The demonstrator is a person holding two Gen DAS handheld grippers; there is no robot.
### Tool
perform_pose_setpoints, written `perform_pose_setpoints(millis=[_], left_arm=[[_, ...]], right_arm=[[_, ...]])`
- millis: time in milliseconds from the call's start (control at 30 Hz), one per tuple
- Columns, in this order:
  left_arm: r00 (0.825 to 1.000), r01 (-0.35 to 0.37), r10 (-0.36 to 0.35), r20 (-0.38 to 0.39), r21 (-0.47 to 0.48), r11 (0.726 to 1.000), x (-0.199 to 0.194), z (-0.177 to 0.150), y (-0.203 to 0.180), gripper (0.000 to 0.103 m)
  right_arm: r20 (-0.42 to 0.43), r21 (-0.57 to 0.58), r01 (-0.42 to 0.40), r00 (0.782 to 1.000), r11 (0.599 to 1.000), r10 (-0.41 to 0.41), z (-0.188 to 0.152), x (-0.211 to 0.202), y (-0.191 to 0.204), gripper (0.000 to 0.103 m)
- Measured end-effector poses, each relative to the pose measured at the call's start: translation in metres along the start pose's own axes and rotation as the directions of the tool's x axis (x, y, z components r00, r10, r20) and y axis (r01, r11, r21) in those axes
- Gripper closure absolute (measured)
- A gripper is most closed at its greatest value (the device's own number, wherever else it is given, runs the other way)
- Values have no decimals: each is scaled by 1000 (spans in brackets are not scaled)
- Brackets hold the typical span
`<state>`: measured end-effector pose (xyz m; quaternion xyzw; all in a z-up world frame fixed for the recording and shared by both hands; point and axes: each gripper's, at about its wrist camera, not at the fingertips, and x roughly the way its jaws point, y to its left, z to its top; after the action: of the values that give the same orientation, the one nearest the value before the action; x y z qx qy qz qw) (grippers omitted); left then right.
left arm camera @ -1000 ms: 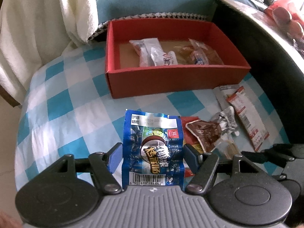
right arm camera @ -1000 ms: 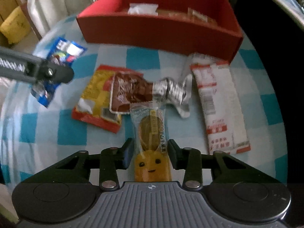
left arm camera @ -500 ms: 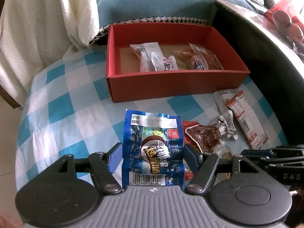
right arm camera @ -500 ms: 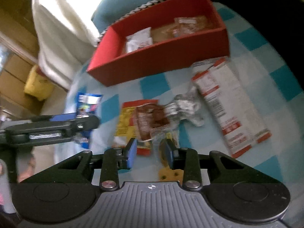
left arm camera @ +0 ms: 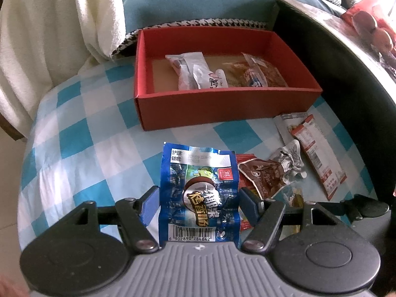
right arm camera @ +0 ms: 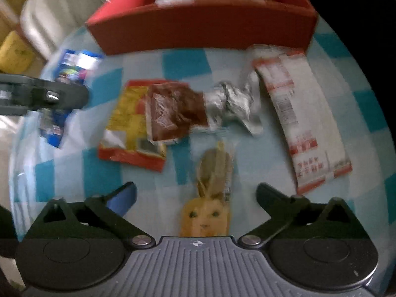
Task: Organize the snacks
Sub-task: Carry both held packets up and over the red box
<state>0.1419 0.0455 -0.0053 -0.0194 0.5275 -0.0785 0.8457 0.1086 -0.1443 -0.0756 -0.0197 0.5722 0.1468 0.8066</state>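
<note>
My left gripper (left arm camera: 196,203) is shut on a blue sausage packet (left arm camera: 199,193) and holds it above the checked cloth, in front of the red box (left arm camera: 222,109). The box holds several packets. My right gripper (right arm camera: 195,193) is open, its jaws wide apart. A yellow packet with a face (right arm camera: 210,198) lies on the cloth between them, untouched. Ahead of it lie a brown packet (right arm camera: 175,111), a yellow-red packet (right arm camera: 128,128), a crumpled foil wrapper (right arm camera: 232,101) and a long red-white packet (right arm camera: 299,123). The left gripper and blue packet (right arm camera: 71,69) show at left.
A blue-and-white checked cloth (left arm camera: 74,148) covers the round surface. A white towel (left arm camera: 49,37) and a teal cushion (left arm camera: 198,2) lie behind the box. A dark table edge (left arm camera: 346,69) runs along the right.
My right gripper has opened and let go of the yellow face packet, which now lies on the cloth. My left gripper still holds the blue packet, raised slightly.
</note>
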Motion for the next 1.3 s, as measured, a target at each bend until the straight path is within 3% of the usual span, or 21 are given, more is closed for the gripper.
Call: perform_pose_setpoints(millis=[233,267,300,367,467,533,700,900,1300], left_arm=[[1000,8,-8,-2,-16,1000,-1,0,4,40],[1000,9,-9,0,-16,1000,-2,0,4,40],[1000,9,-9,0,-16,1000,-2,0,3,40],[1000,11,-11,-1,-15,1000,-2,1,2,40],[1000,15,-15,1,-1,1000,-2,1,-4,40],[1000,16,-16,11,8,1000,-4,2,-7,40],[999,22,-22,25,2,1000,-7,4,-6,40],[998,23,-23,54,8,1000,-13,6,-10,40],[988,-16,12,156,26,1000,-27,19,-23,40]], right_arm=[[-13,47,-65,998,997,65,5,-4,-16,1],[-7,52,-49,999,997,49,6,-7,-18,12],[-2,39,-6,1000,999,6,7,-11,-19,32],[9,-22,79,997,997,-78,3,-15,-19,59],[18,-43,89,996,995,-88,1,-17,-20,62],[26,-24,52,998,998,-52,4,-20,-23,65],[119,18,-1,993,1000,-2,10,-46,-25,65],[221,49,-75,973,996,62,19,-71,-26,65],[337,20,-82,939,996,70,48,-89,-20,65]])
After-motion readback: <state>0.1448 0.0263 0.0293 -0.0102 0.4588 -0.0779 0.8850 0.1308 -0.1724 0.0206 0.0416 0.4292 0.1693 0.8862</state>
